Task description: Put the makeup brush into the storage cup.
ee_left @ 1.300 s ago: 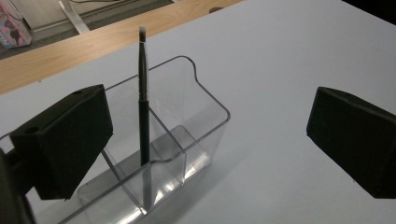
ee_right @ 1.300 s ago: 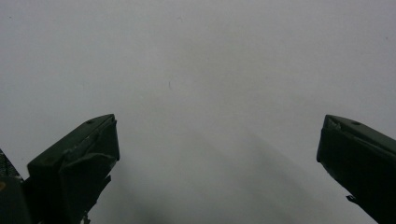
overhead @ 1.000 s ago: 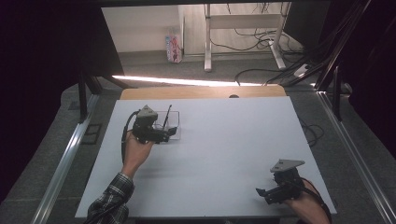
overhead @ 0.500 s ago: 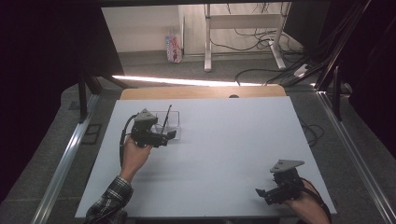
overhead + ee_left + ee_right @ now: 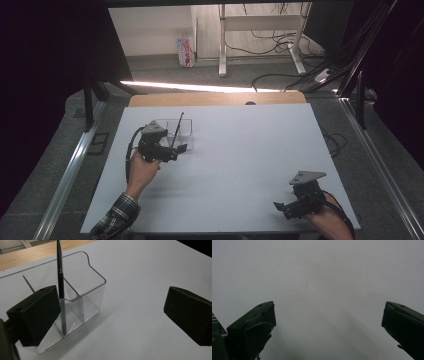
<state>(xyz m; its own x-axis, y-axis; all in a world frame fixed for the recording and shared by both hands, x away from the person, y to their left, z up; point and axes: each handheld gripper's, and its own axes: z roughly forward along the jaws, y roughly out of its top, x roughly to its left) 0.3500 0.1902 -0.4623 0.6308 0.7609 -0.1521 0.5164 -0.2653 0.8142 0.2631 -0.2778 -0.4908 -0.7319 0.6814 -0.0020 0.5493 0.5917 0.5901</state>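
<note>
Since the left gripper (image 5: 112, 315) sits so close to the clear holder (image 5: 82, 297), left of centre in the frame, the holder could be knocked and the upright black pen (image 5: 60, 287) tipped. Its jaws are held wide apart, empty. The right gripper (image 5: 328, 327), equally spread, hovers over bare table (image 5: 324, 272).

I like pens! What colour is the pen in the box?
The pen is black, clearest in the left gripper view.

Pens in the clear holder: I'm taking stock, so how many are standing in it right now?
1. A single dark pen stands upright in the near compartment of the clear holder, close beside the open left gripper. The other compartment looks empty.
</note>
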